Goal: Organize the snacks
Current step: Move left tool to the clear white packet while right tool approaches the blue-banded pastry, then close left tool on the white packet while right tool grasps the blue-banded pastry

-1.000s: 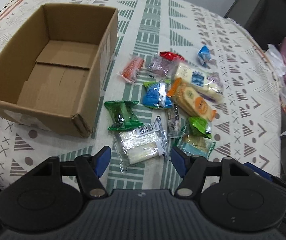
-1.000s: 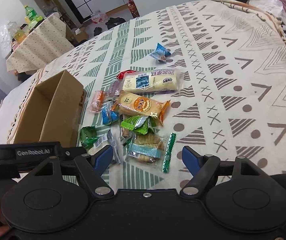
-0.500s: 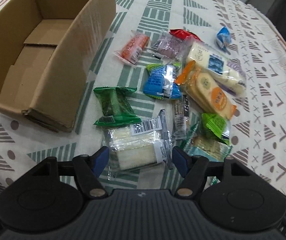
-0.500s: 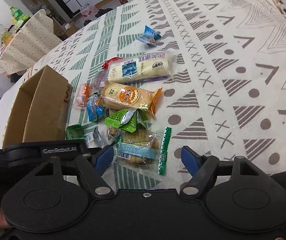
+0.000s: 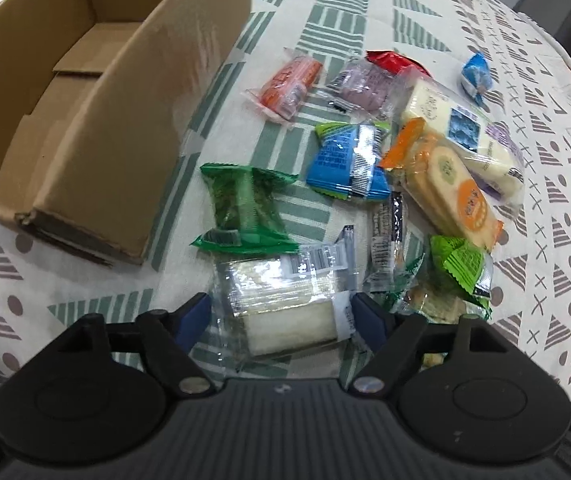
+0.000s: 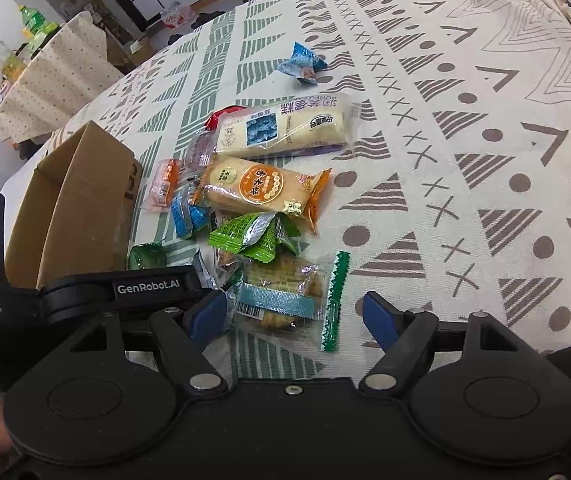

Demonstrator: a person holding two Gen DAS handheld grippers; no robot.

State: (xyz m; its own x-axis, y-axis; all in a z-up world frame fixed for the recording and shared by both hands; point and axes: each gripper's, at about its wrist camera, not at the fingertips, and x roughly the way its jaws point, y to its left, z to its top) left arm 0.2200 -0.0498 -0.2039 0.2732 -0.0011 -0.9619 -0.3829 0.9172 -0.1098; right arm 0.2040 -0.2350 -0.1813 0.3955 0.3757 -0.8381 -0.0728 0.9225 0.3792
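Even, bright indoor light — soft, with only faint shadows under the snack packets. Glare glints on the clear wrapper in the left wrist view. Fisheye bending curves the patterned cloth at the edges — slight blur throughout.

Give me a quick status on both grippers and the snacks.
Left gripper opening, clear wafer pack between its jaws, not pinched. Right gripper open over cookie pack. Cardboard box empty. Nothing blocking.
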